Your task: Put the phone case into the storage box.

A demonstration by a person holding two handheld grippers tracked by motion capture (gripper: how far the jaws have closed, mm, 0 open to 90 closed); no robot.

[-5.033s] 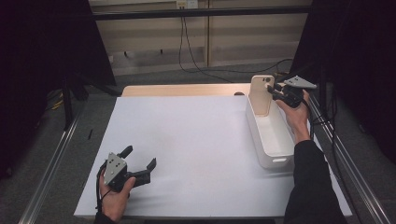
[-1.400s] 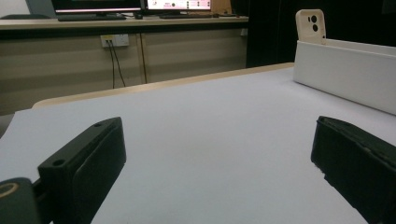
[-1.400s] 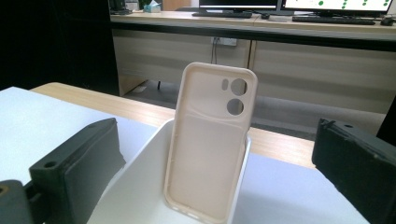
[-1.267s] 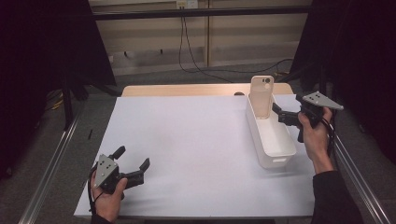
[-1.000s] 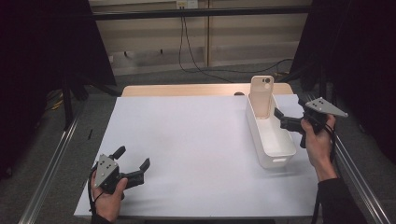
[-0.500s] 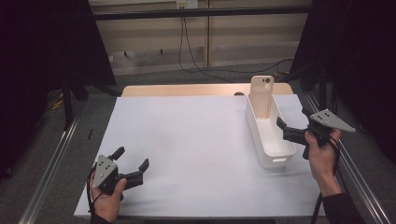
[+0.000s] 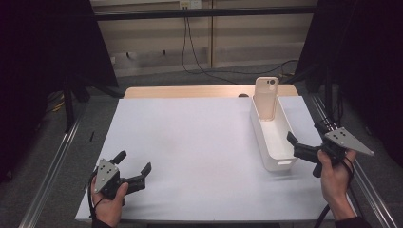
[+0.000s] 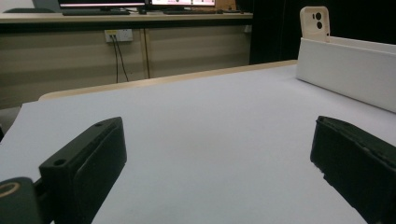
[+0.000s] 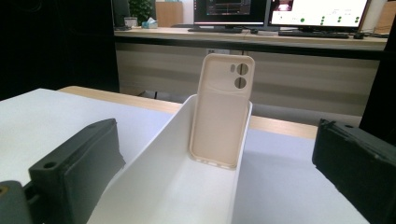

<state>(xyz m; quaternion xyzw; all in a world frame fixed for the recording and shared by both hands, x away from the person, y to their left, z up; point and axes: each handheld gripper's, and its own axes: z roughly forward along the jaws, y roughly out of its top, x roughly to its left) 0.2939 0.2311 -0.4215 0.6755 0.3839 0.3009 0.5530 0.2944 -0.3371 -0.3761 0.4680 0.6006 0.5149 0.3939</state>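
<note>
Your right gripper [image 7: 298, 148] hung open beside bin [image 7: 280, 162]; case [image 7: 266, 97] stood inside (placing apparently done). Left gripper [image 7: 134, 170] open, idle. Next: retreat.

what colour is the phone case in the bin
Pale beige phone case, seen best in the right gripper view.

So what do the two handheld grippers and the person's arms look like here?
Both the left gripper and right gripper are black with two blocky jaws, each topped by a grey three-cornered plate with small holes. A black cable trails from each. A dark sleeve shows at the right wrist.
</note>
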